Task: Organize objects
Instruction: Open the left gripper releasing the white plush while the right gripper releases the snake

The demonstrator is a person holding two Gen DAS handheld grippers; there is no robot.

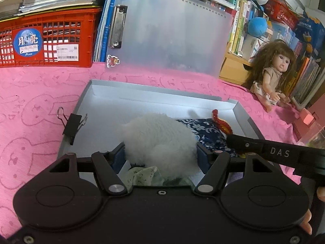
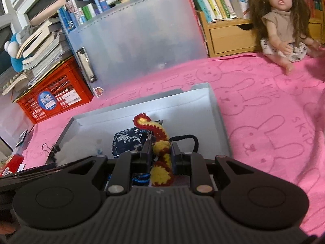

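Observation:
A shallow grey box [image 1: 142, 93] lies open on the pink rabbit-print cloth [image 2: 264, 122]. My left gripper [image 1: 160, 154] is low over the box's near end, shut on a fluffy white plush [image 1: 158, 138]; a greenish cloth [image 1: 142, 174] shows under it. A dark blue floral pouch [image 1: 205, 128] [image 2: 130, 140] lies inside the box [image 2: 215, 105]. My right gripper [image 2: 161, 145] is shut on a red and yellow crochet strip [image 2: 160, 134] [image 1: 220, 122], beside the pouch. A black loop [image 2: 191, 140] lies just right of it. The right tool's black housing [image 1: 274, 152] crosses the left wrist view.
A black binder clip [image 1: 72, 125] sits on the box's left wall. Behind stand a translucent clipboard [image 1: 172, 30], a red crate [image 1: 46, 40] under stacked books, and bookshelves with a wooden drawer [image 2: 229, 36]. A long-haired doll [image 1: 272, 75] [image 2: 284, 20] sits at the back right.

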